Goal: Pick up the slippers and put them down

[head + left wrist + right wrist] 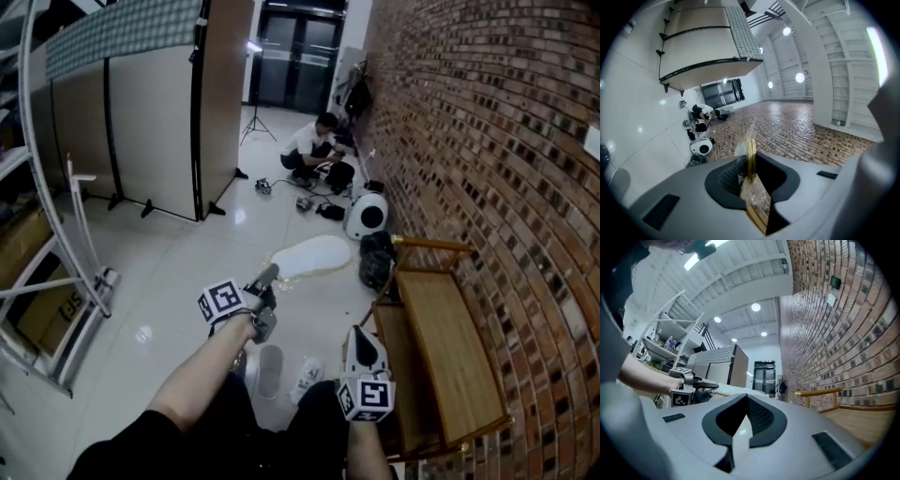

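Head view: left tongs (269, 275) narrow, pinching slipper (314, 258) by 1 end, airborne left of brick wall (487, 141); right tongs (740, 425) clamp 2nd slipper (739, 439) nearer that wall. Likely light, floppy, plastic-wrapped, slippery; grip sole edge.

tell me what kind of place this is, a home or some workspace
Likely an indoor workspace or studio hall rather than a home: a long brick wall, freestanding partition screens on a glossy tiled floor, and a person crouched among gear near a tripod light.
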`<state>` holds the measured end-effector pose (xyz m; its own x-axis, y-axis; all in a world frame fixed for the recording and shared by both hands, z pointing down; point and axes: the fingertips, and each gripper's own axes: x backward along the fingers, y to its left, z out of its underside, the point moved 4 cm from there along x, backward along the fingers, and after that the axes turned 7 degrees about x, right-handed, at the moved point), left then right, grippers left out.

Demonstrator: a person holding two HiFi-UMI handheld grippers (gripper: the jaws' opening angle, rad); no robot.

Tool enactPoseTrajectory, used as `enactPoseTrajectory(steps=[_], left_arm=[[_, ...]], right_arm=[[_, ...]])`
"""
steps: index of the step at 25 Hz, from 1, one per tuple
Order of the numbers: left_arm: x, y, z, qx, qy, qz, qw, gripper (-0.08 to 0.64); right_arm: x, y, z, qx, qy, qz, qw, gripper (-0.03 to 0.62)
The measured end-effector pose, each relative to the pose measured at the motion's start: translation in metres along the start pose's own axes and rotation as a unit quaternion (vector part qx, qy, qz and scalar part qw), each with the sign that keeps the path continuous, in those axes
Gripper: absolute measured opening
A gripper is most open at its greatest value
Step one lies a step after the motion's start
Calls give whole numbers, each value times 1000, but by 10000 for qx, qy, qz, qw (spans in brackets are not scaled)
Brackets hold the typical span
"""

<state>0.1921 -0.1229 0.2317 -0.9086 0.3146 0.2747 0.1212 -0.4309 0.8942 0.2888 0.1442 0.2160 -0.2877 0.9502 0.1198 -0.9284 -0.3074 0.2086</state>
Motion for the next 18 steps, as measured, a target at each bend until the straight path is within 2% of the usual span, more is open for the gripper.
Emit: enactPoseTrajectory(steps=[5, 8, 11, 14, 18], left_arm=[[64, 7, -45, -71, -619, -195, 9979, 57], [100, 5, -70, -145, -951, -215, 9951, 57], [134, 8, -97, -254, -1308, -253, 9908, 57], [169, 16, -116, -172, -1645, -428, 9853, 57], [210, 33, -136, -308, -1995, -581, 9777, 57]], right_arm=[[-23, 50, -4, 5, -149, -650, 9978, 9], [-34, 77, -9, -14, -181, -884, 9959, 9], [-47, 105, -12, -20, -205, -1156, 9931, 9], [-63, 134, -9, 11, -202, -1523, 9881, 9], [-82, 162, -6, -31, -86, -1761, 9843, 9]])
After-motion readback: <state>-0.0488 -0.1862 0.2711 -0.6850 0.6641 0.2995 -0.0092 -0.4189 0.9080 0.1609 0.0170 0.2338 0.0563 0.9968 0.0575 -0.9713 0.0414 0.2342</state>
